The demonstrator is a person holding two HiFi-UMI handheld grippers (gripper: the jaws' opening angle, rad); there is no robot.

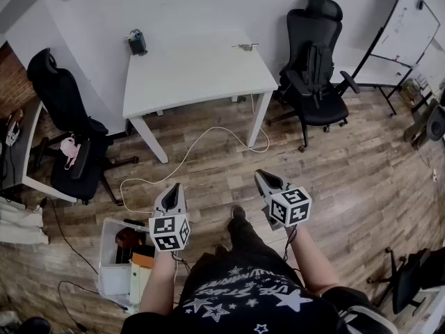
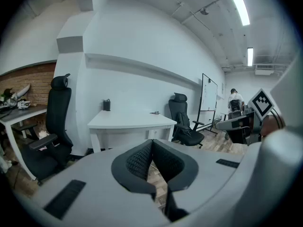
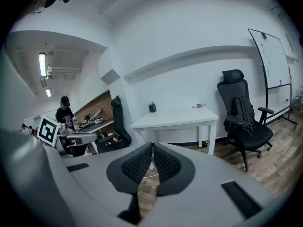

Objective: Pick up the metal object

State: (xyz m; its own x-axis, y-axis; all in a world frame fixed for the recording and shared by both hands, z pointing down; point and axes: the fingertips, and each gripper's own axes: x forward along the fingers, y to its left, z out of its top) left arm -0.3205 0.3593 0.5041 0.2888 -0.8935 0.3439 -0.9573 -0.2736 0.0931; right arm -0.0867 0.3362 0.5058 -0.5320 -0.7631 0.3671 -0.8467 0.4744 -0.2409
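Observation:
A small metal object lies near the far right corner of the white table; it also shows on the tabletop in the left gripper view and the right gripper view. My left gripper and right gripper hang over the wooden floor, well short of the table, both pointing toward it. Each one is shut with nothing between its jaws, as the tips meet in the left gripper and right gripper views.
A dark container stands at the table's far left corner. Black office chairs sit to the left and right. A white cable runs over the floor. A whiteboard stands far right; a storage bin sits by my left leg.

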